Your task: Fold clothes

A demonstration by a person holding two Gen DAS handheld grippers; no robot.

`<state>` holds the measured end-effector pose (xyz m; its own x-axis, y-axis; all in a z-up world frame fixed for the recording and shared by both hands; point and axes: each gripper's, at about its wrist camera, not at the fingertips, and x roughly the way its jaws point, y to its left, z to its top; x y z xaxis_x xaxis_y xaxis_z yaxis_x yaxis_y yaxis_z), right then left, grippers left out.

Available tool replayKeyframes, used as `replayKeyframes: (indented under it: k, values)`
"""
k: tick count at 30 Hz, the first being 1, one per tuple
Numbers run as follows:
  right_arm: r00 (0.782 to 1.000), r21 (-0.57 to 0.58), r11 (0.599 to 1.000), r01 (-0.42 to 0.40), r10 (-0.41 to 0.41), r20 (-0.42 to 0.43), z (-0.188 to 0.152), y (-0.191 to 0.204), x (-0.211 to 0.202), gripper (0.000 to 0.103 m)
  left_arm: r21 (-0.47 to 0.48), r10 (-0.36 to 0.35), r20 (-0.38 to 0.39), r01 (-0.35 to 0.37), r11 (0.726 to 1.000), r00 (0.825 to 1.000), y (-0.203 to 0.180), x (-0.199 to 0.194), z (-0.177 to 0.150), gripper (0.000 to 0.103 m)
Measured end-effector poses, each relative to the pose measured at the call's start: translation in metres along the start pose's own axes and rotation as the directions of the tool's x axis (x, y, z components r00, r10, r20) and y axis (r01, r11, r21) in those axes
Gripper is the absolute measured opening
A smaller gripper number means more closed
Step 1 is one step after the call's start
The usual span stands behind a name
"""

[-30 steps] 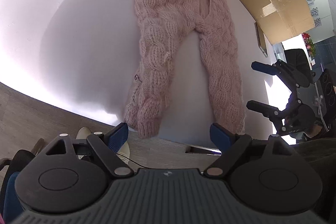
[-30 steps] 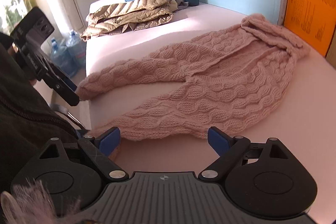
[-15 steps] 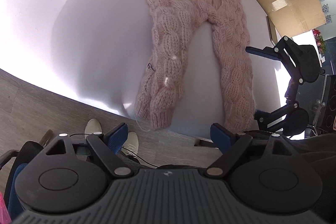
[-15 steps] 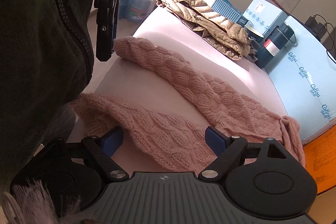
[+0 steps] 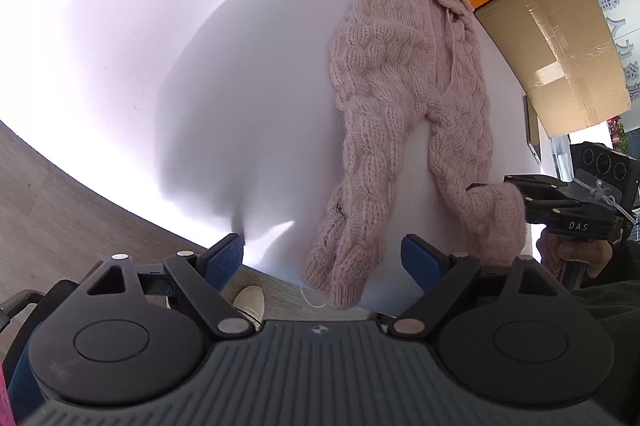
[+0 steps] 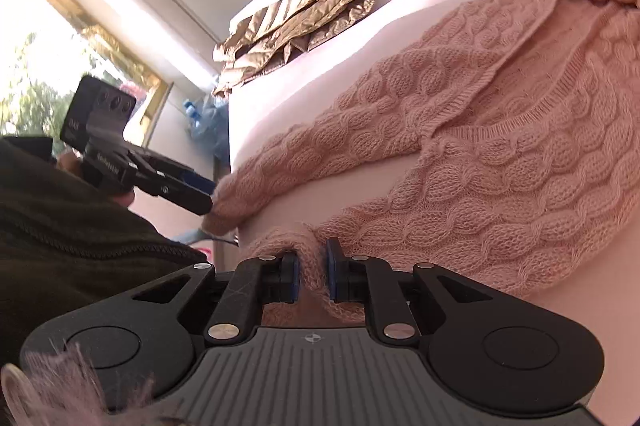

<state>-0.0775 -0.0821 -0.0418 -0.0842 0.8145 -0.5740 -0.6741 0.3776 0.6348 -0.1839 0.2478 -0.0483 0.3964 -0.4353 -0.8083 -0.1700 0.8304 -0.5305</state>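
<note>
While pinched, knit pants [image 6: 500,130] cuff sits between right hand-held gripper [image 6: 312,272].

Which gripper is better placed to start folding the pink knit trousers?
The right gripper: its jaws are shut on one leg cuff of the pink knit trousers at the table edge. The left gripper is open, short of the other cuff.
</note>
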Motion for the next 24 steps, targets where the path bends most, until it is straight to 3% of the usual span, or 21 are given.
replayKeyframes:
  k: [2,4,7,9,10,11,12,13,20,24]
  values:
    - [0.995,0.156,0.985,-0.073,0.062,0.075,0.003,-0.017,-0.009,0.012,0.004,0.002,0.005,-0.002,1.0,1.0,-0.001,0.0,0.005,0.085]
    - [0.981,0.306,0.943,-0.131,0.079,0.175,0.005,-0.037,-0.02,0.012,0.018,0.004,0.008,-0.004,1.0,1.0,-0.003,0.0,0.009,0.085]
    - [0.944,0.545,0.826,-0.143,-0.052,0.326,0.004,-0.071,-0.038,0.012,0.037,0.006,0.003,-0.006,0.999,1.0,-0.005,0.002,0.015,0.086]
    - [0.935,0.596,0.798,-0.088,-0.139,0.325,0.006,-0.079,-0.044,0.014,0.043,0.007,-0.001,-0.007,0.999,1.0,-0.006,0.002,0.019,0.086]
    - [0.929,0.619,0.783,-0.061,-0.182,0.322,0.007,-0.083,-0.047,0.024,0.045,0.007,-0.002,-0.007,0.999,1.0,-0.006,0.002,0.02,0.086]
    - [0.927,0.62,0.783,-0.039,-0.203,0.315,0.008,-0.084,-0.048,0.033,0.052,0.015,0.0,-0.015,0.999,1.0,-0.006,0.0,0.021,0.086]
    - [0.927,0.619,0.784,-0.032,-0.208,0.311,0.009,-0.084,-0.049,0.058,0.059,0.023,0.003,-0.023,0.998,1.0,-0.006,-0.002,0.022,0.086]
    - [0.928,0.612,0.79,-0.024,-0.21,0.308,0.009,-0.083,-0.05,0.069,0.072,0.036,0.007,-0.037,0.997,0.999,-0.007,-0.004,0.024,0.086]
    - [0.928,0.446,0.887,0.12,-0.259,0.268,0.024,-0.072,-0.053,0.073,0.191,0.073,0.077,-0.086,0.978,0.994,-0.025,-0.02,0.049,0.086]
    - [0.94,0.327,0.922,0.209,-0.282,0.194,0.047,-0.064,-0.054,0.073,0.338,0.094,0.134,-0.134,0.931,0.987,-0.056,-0.015,0.072,0.086]
